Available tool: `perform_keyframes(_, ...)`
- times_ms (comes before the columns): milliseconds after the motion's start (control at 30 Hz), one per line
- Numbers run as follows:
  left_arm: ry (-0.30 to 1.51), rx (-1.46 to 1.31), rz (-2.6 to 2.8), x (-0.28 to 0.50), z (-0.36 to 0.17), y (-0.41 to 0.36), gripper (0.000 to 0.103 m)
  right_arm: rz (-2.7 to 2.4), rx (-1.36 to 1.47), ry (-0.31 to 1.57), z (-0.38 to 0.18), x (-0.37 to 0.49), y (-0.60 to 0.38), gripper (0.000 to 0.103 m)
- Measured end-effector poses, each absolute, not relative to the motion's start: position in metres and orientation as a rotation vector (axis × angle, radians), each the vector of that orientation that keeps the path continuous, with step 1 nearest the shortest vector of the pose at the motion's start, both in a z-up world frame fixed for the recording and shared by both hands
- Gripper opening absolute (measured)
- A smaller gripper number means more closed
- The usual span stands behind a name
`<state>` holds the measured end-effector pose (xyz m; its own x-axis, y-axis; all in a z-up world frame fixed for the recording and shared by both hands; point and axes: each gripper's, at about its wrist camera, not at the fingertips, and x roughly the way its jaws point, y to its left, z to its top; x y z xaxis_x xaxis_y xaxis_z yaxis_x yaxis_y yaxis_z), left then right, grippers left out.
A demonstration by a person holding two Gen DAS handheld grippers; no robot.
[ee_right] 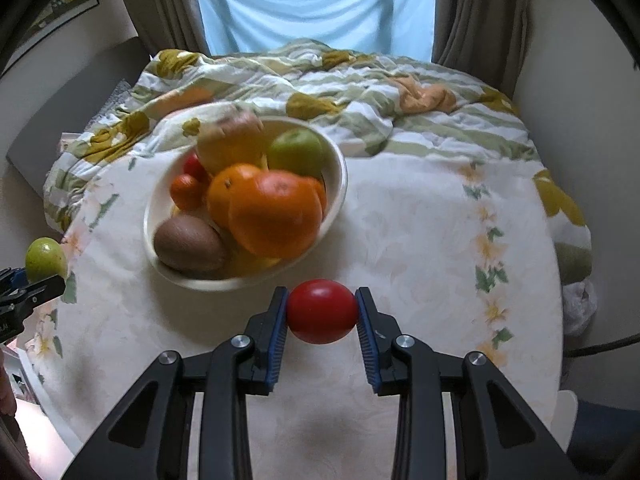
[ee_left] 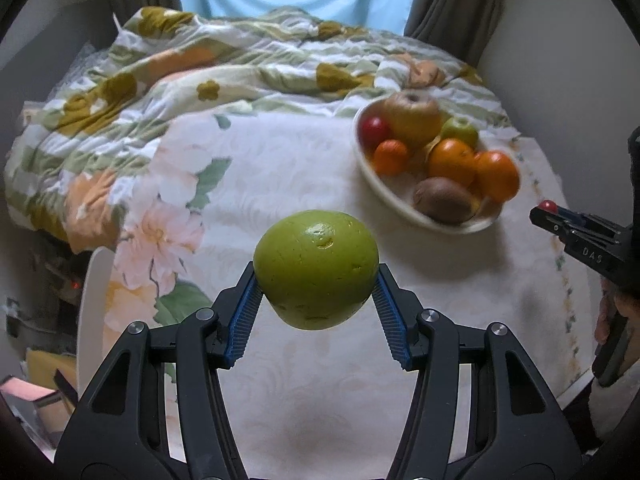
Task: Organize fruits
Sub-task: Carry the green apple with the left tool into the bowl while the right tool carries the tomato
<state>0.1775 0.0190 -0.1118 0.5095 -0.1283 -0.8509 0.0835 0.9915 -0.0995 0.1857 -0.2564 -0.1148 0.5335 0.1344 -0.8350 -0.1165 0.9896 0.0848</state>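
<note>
My left tongs [ee_left: 316, 280] clamp a green fruit [ee_left: 316, 268] at its widest pt, right tongs [ee_right: 322, 312] a small red one [ee_right: 322, 311], both above the bench [ee_right: 420, 260] nr the bowl [ee_right: 340, 168]; prob. smooth, firm, slippery.

text: "DAS" | on: right gripper [ee_left: 550, 216] body, left wrist view | other readable text: none

Home bedroom: quilt [ee_right: 360, 92], curtains [ee_right: 480, 12].
</note>
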Motion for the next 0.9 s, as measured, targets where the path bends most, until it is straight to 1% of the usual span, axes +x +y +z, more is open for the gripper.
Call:
perform_keyframes(233,0.966,-0.038,-0.144,0.179,-0.074,-0.003,0.062,0.193,0.019,0.952,-0.081,0.187,-0.265,0.031)
perform_keyframes(467,0.931,-0.040,-0.212,0.199,-0.057,-0.030,0.062,0.204,-0.004,0.906,-0.057,0.192,-0.269,0.031)
perform_keyframes(667,0.942,-0.014,-0.283,0.234,-0.064,-0.050,0.062,0.183,0.017,0.881,-0.050,0.205,-0.271,0.031)
perform_keyframes(900,1.012,0.018,-0.357,0.282,-0.097,-0.067,0.062,0.147,0.040,0.892,-0.059,0.222,-0.267,0.031)
